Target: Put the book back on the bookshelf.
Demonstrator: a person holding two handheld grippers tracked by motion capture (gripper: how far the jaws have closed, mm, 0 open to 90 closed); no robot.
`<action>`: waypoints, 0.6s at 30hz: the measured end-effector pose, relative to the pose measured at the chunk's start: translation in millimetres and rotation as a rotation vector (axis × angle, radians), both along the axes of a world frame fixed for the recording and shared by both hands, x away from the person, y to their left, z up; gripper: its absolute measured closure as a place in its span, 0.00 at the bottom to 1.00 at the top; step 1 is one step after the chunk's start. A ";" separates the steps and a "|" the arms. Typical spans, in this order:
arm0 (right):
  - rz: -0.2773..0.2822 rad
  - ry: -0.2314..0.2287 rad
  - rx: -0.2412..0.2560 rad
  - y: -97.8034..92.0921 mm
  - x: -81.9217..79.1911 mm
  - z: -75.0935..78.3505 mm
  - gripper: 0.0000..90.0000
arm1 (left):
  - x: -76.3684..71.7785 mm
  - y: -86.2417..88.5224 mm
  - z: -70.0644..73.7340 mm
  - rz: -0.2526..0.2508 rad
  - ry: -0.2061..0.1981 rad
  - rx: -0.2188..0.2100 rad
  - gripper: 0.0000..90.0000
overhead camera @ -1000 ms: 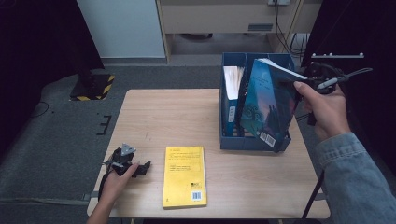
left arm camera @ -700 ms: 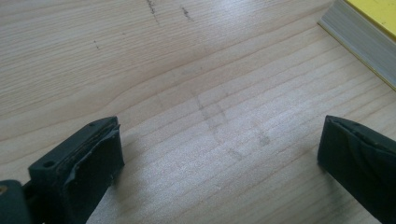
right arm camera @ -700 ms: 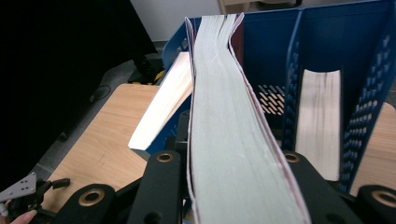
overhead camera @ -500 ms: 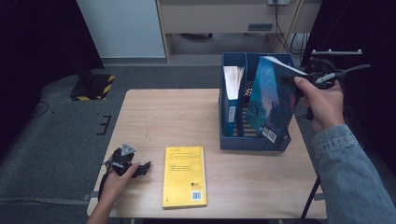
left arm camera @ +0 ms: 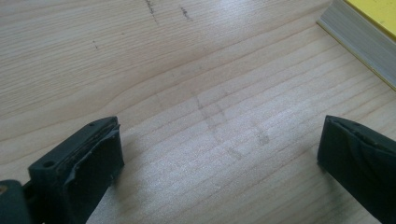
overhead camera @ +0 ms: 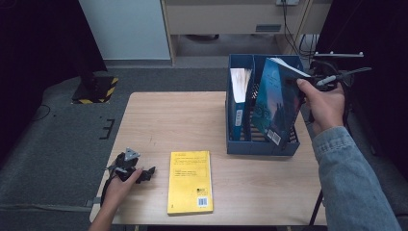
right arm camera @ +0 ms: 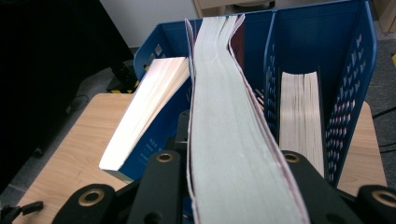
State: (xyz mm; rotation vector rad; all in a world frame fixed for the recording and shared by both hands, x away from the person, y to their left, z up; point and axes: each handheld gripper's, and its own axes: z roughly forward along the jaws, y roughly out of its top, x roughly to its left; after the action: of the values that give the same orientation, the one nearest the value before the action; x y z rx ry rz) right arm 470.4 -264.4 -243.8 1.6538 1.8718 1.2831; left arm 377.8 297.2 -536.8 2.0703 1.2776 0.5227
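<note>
Left gripper sits on the table near the front-left corner, my left hand wrapped around it. In the left gripper view its jaws are spread wide with bare wood between them, gripping nothing. Left gripper hangs just above the tabletop.

Just right of it, the yellow book lies flat, cover up, near the front edge. Its corner and page edge show at the top right of the left gripper view, apart from the jaws.

Further right, the blue file box stands toward the table's right side, two compartments. One blue book stands in the left compartment, page edges up.

Right gripper is held in my right hand above the box's right side. It's clamped on a dark blue book, which is tilted, lower end down in the box. In the right gripper view the jaws of the right gripper press both covers of that book, page edge facing the camera. There another book leans in one compartment of the box and a third stands in the other.
</note>
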 end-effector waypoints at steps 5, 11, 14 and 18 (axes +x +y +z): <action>-0.005 0.004 -0.002 0.8 3.9 -0.4 0.81 | 0.0 0.1 0.0 -0.001 0.000 0.000 0.00; -0.022 0.003 -0.005 2.5 11.2 -0.4 0.81 | 0.0 0.1 0.0 -0.002 0.000 0.000 0.00; -0.027 0.002 -0.011 2.4 13.6 1.7 0.81 | -0.1 0.2 0.0 -0.004 0.000 0.000 0.00; -0.038 0.000 -0.023 2.8 16.1 2.5 0.81 | 0.0 0.2 0.0 -0.005 0.000 0.000 0.00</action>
State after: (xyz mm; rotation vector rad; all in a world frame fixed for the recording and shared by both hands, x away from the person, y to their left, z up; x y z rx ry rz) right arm 486.5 -261.7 -241.3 1.6692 1.8390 1.2422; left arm 377.8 297.4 -536.8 2.0728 1.2728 0.5206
